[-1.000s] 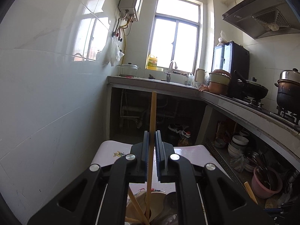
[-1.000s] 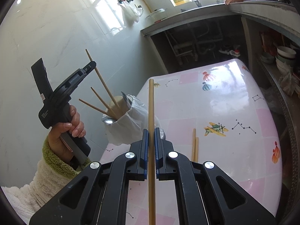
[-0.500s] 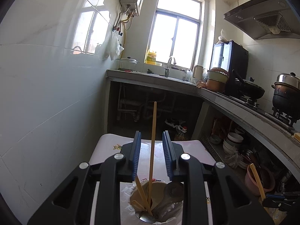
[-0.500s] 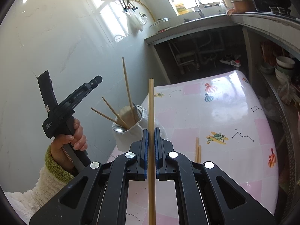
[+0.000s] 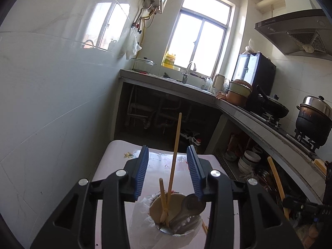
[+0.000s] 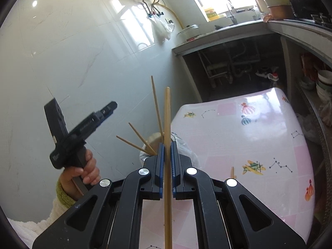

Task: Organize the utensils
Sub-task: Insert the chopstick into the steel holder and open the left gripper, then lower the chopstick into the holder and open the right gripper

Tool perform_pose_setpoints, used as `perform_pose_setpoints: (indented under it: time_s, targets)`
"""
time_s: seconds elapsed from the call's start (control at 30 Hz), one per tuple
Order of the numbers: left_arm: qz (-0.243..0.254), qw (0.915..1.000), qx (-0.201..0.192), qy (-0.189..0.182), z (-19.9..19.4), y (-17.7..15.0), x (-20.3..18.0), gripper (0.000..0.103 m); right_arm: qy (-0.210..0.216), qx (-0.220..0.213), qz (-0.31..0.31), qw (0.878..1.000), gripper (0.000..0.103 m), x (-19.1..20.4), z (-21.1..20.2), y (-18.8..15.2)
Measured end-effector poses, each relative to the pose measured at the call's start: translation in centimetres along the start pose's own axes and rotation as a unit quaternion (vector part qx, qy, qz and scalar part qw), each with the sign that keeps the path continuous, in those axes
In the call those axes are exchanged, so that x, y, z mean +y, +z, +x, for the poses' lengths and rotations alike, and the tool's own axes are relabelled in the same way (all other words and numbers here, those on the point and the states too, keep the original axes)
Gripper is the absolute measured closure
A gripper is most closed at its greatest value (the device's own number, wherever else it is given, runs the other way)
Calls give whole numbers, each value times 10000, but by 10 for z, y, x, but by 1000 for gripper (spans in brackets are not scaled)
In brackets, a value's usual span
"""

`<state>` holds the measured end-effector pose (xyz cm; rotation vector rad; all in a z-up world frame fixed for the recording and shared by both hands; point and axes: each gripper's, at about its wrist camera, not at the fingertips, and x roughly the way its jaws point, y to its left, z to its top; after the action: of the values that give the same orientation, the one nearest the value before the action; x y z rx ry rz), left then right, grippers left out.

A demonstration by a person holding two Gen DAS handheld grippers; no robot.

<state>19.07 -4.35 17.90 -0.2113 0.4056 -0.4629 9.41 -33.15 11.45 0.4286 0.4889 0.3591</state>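
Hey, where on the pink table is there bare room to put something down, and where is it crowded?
Free: the wide stretch of table from the balloon prints to the plane print, toward the counter side. Crowded: the wall-side near corner, where the bagged holder stands with chopsticks fanning out, the left hand-held gripper beside it. Two chopsticks lie near the table's middle.

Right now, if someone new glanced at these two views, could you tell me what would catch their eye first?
Probably the right gripper, shut on a chopstick that stands upright, dead centre in its view. Next, the left gripper, its jaws opening around a tall chopstick that stands free in the utensil holder below, touching neither pad. Behind lies the pink patterned tablecloth, with two more chopsticks on it.
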Motion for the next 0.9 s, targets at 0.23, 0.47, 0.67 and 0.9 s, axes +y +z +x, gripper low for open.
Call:
perform_pose_setpoints:
  time_s: [0.23,0.47,0.67,0.9]
  targets:
    - [-158,9997,49,171,-45,-47,32,62,518,-461,-334,9970,99,33,49,52]
    - [-188,9983,209,518,-82,-83,67,61,815,-700,-833,9907,99,56,117,67]
    - [-279,9953,282,886,-99,-99,96,61,600,-593,-1193,9893,99,49,163,58]
    - [-465,9922,309,1115,-102,-109,118,61,427,-502,-1459,9871,99,45,190,46]
